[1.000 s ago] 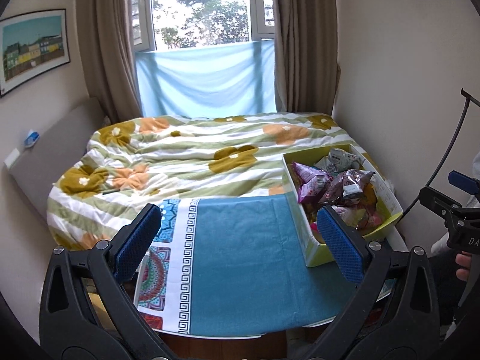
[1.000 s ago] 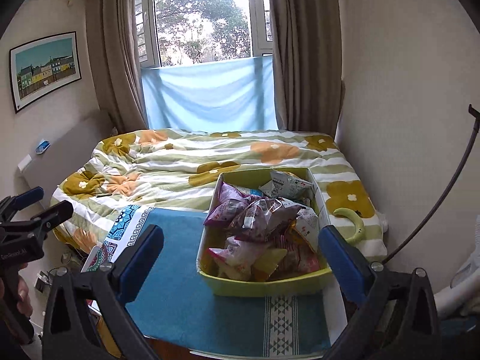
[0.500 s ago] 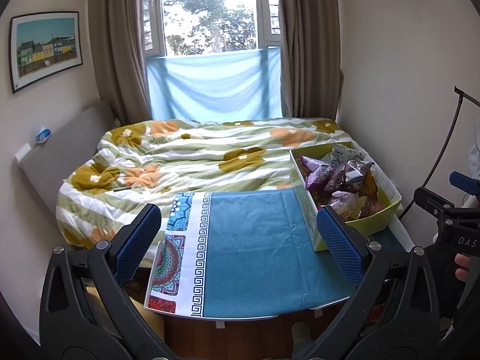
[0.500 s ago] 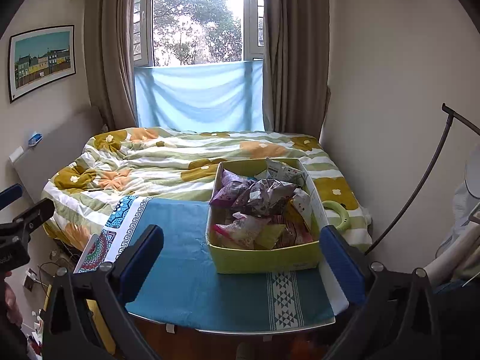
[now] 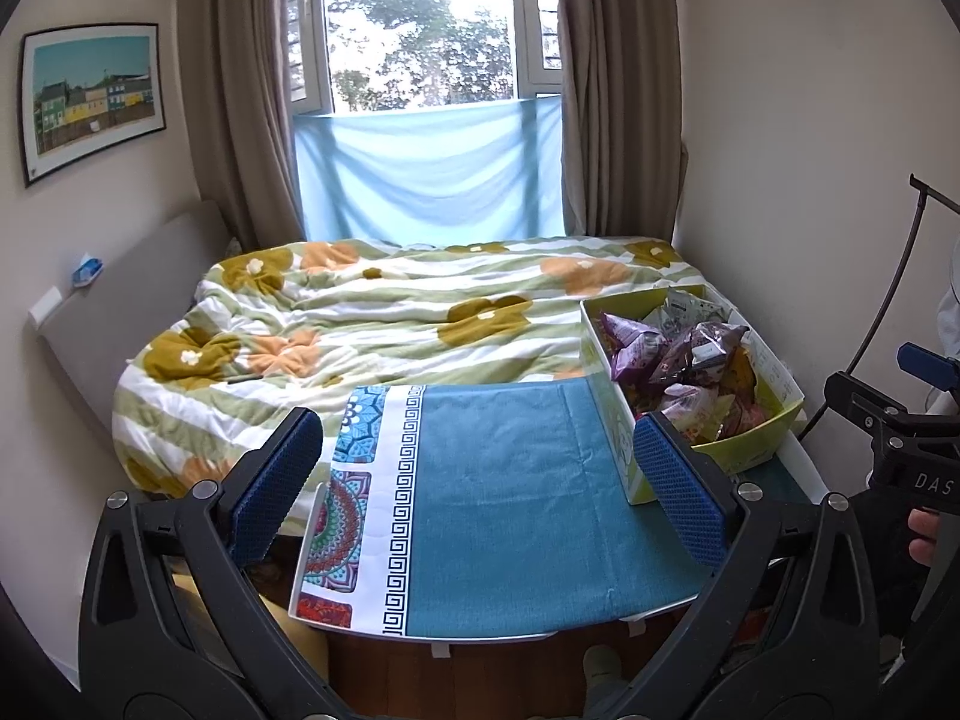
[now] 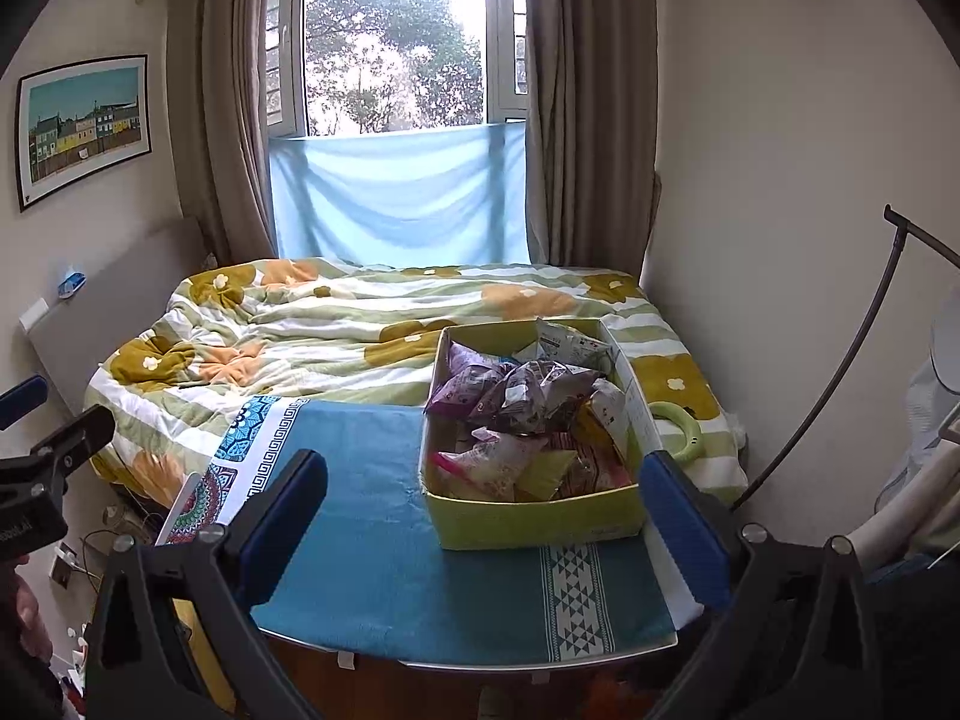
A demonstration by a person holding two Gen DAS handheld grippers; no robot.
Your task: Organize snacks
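Big bed with a green-striped floral quilt [image 6: 360, 330] fills the room behind, butted right against the far edge of the small table with the teal cloth [image 6: 372, 516]. The yellow-green cardboard box [image 6: 540, 519] sits on the table's right side, heaped with crinkly snack packets [image 6: 516, 396]; left half of the cloth is bare. Left gripper [image 5: 480, 480] and right gripper [image 6: 486, 510] both hang spread wide, holding nothing, short of the table's near edge.

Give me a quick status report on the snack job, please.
Left claw open, empty. Right claw open, empty. Snack box full, on teal table cloth. Nothing in the way.
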